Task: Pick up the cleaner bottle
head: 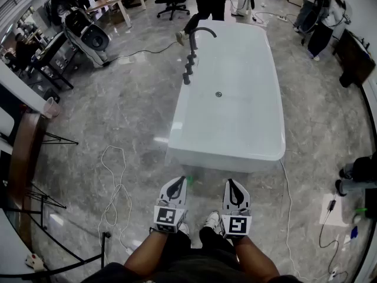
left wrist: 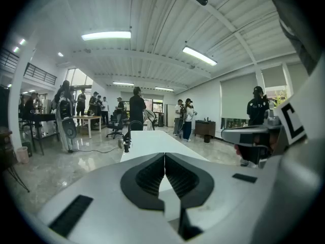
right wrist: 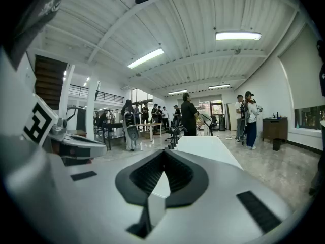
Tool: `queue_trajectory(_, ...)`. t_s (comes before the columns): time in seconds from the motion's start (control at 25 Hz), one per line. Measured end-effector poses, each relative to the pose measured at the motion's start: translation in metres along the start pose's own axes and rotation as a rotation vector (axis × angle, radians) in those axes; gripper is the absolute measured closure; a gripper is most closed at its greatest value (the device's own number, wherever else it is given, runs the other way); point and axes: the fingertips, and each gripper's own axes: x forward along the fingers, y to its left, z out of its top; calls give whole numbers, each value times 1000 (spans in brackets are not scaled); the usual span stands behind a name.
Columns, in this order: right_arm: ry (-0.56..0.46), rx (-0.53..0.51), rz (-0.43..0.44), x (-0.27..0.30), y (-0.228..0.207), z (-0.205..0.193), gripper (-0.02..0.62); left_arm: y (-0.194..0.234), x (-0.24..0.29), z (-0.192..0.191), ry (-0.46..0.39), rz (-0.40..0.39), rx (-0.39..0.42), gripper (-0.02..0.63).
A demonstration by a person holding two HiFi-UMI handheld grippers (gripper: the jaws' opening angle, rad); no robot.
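Note:
No cleaner bottle is plainly in view. A small green thing [head: 189, 180] peeks out beside my left gripper's tip at the foot of the white bathtub [head: 224, 153]; I cannot tell what it is. My left gripper [head: 175, 183] and right gripper [head: 235, 184] are held side by side, low in the head view, just short of the tub's near end. Both point along the tub. In the left gripper view the jaws of the left gripper [left wrist: 165, 157] meet with nothing between them. The right gripper [right wrist: 163, 152] is shut and empty too. The tub [left wrist: 152, 139] stretches ahead.
A black faucet [head: 191, 47] stands on the floor at the tub's left side. A white cable [head: 115, 184] loops over the marble floor to the left. A dark stand [head: 35, 158] is at far left, boxes and cables [head: 353, 181] at far right. People [head: 327, 13] stand beyond the tub.

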Motion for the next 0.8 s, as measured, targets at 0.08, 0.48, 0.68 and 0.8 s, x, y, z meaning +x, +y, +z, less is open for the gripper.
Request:
queue_trajectory(0.08,-33,-12,18,8,2,-7,578,4,9,-8,28,8,-5,600)
queue_trajectory(0.48,-40,-49,1,61,8,-99,578,46,65,-118,44,-21,-21,600)
queue_trajectory(0.68,-5,-54,-25,105,5,-210,578,69,112,-254,54,-17,-22,598)
queue_trajectory(0.8,14,-53,-7,131,9,-301,578,83,137,-327,49,4,7,600)
